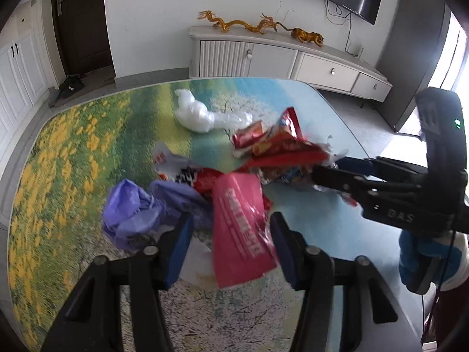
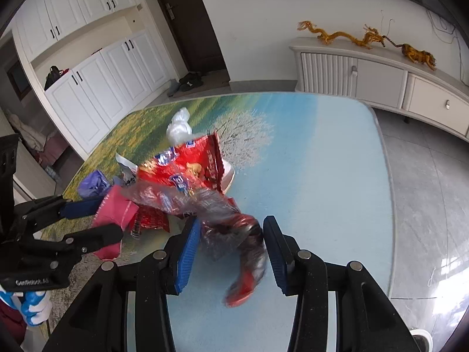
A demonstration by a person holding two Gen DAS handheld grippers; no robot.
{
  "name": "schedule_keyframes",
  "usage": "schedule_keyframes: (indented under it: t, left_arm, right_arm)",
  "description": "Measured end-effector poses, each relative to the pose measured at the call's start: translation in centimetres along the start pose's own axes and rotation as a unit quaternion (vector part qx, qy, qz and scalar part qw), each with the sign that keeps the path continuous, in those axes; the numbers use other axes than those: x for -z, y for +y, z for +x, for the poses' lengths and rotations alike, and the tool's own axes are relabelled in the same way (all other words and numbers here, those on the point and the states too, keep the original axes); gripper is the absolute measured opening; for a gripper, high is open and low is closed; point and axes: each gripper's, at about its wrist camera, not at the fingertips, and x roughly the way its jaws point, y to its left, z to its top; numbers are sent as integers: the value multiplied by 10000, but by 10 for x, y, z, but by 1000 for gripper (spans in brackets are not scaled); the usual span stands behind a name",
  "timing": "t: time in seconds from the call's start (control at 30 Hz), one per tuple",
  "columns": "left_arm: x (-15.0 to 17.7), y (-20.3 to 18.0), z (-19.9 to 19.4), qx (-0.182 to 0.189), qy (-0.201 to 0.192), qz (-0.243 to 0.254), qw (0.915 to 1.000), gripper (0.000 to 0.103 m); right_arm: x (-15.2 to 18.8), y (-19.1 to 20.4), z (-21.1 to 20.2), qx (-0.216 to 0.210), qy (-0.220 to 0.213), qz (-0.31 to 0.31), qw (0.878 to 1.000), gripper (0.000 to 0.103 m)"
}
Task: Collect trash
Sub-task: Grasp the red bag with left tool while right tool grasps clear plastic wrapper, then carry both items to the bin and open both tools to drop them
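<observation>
Tabletop (image 1: 337, 234): crumpled red, pink wrappers (image 1: 243, 234)

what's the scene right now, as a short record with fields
surface: table with landscape print
trash: pink wrapper, purple bag, white bag, red snack bag, clear crumpled plastic
left gripper: pink wrapper between jaws, grip unclear
right gripper: crumpled plastic between jaws, grip unclear
background: cabinet with gold dragon figures

A low white cabinet (image 1: 272, 58) stands along the far wall with golden dragon figures (image 1: 258, 25) along its top. A dark door (image 2: 187, 17) sits beside white cupboards (image 2: 96, 67), black shoes (image 2: 192, 80) on the floor before it.
</observation>
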Motion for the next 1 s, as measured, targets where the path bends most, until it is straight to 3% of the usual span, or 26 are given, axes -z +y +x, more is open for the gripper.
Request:
schedule_keyframes:
  t: [0.03,0.1,0.17,0.47,1.0]
  left_arm:
    - [2,-1,0,42,8,4,10000,41]
    - [5,-4,-1,88,7,20,10000,36]
    - [8,-6,-3,96,-38,53,9999,35]
    - [19,-4,-38,465,-403,-160,9980,33]
    - [26,-39,-132,401,-1189,170,9920,33]
  right_arm:
    - [1,-1,1,-32,5,0,10000,42]
    - [7,-3,-3,-101,-19,38,9999,24]
    - [13,-6,-9,-145,-55,105,9998,21]
    - [44,3,-60,-216,-406,347,9983,19]
    - [74,37,-174,-168,-1361,440,9896,19]
